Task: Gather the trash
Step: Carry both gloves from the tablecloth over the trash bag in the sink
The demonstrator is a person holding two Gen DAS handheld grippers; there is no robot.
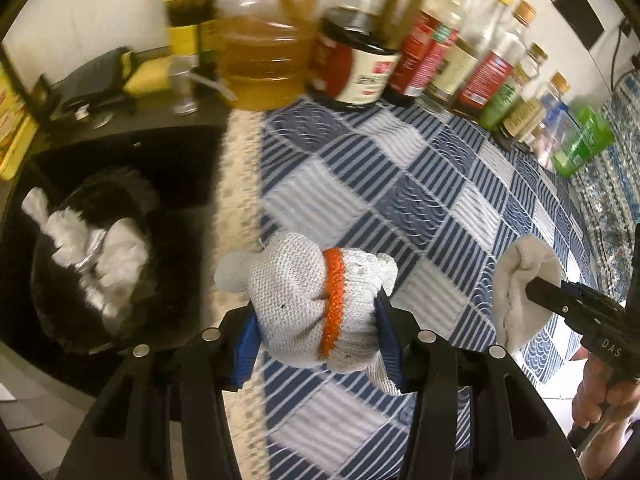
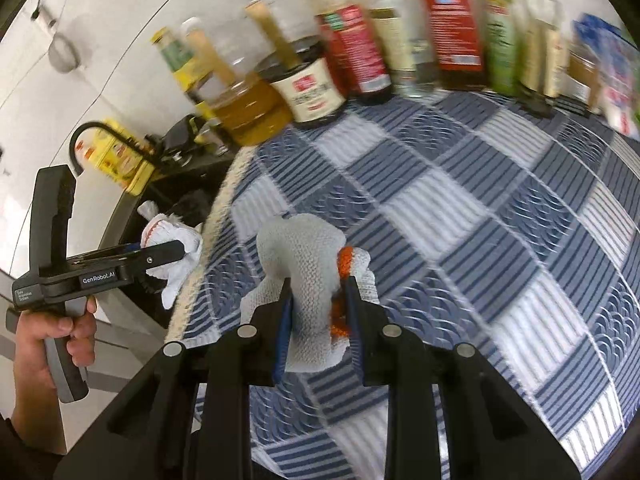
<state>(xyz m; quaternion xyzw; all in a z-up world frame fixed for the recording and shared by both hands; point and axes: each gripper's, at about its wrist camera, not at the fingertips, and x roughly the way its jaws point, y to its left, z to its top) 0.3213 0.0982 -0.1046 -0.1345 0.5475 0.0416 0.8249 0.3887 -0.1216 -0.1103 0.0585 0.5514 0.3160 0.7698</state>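
Note:
My left gripper is shut on a white knitted glove with an orange band, held above the left edge of the blue checked tablecloth. It also shows in the right wrist view beside the black bin. My right gripper is shut on a second white knitted glove with an orange cuff, over the cloth. In the left wrist view it shows at the right, holding that glove. A black bin at the left holds crumpled white paper and foil.
A row of bottles and jars stands along the back wall: an oil jug, a dark jar, sauce bottles. A green box sits far right. A yellow tin and a sponge lie near the sink.

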